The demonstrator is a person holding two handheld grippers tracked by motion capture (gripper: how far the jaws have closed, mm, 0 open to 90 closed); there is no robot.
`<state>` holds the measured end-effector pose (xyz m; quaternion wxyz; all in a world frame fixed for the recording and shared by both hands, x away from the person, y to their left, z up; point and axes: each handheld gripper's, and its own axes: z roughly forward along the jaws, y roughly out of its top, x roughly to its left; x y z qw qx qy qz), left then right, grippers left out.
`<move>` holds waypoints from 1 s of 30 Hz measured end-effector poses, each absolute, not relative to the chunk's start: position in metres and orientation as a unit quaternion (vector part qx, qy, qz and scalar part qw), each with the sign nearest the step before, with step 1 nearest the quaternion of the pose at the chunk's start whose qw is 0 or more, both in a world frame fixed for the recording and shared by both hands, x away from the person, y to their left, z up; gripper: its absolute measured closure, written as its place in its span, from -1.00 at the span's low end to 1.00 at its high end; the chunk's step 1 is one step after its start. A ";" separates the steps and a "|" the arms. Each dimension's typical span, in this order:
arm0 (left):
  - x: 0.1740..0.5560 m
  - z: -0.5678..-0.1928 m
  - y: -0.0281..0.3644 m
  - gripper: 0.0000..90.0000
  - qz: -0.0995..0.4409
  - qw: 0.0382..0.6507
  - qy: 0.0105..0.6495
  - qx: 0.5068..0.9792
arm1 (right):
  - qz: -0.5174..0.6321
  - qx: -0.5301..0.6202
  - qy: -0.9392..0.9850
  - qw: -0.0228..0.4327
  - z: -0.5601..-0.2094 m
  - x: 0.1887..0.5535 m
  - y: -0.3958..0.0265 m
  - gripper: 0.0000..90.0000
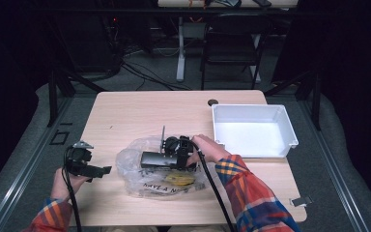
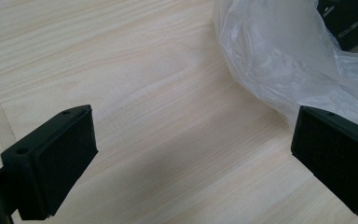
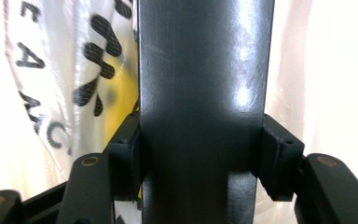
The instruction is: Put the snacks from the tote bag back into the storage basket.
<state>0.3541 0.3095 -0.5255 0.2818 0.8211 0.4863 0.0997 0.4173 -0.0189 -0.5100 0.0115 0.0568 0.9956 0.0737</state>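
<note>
A dark grey, glossy rectangular box lies level above a crumpled clear plastic bag with black lettering. My right gripper is shut on the box, with a pad pressed against each of its long sides. Something yellow lies inside the bag under the box. My left gripper stands open and empty just over the wooden table, left of the bag. A corner of the dark box shows beyond the bag.
A white bin stands empty at the table's right, close to my right hand. A small dark round thing lies at the far edge of the table. A metal clip sits at the right front corner. A chair stands beyond the table.
</note>
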 end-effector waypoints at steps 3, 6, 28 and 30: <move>0.354 -0.526 0.309 -1.00 0.099 0.283 0.486 0.821 | 0.083 0.059 0.995 0.014 -0.503 0.417 -0.020 -0.06; 0.354 -0.526 0.309 -1.00 0.097 0.282 0.486 0.821 | 0.093 0.063 0.994 0.014 -0.497 0.417 -0.019 -0.06; 0.354 -0.526 0.309 -1.00 0.096 0.285 0.486 0.820 | 0.118 0.051 0.991 0.029 -0.449 0.410 -0.020 -0.06; 0.354 -0.526 0.309 -1.00 0.096 0.285 0.486 0.820 | 0.121 0.051 0.991 0.029 -0.445 0.410 -0.023 -0.06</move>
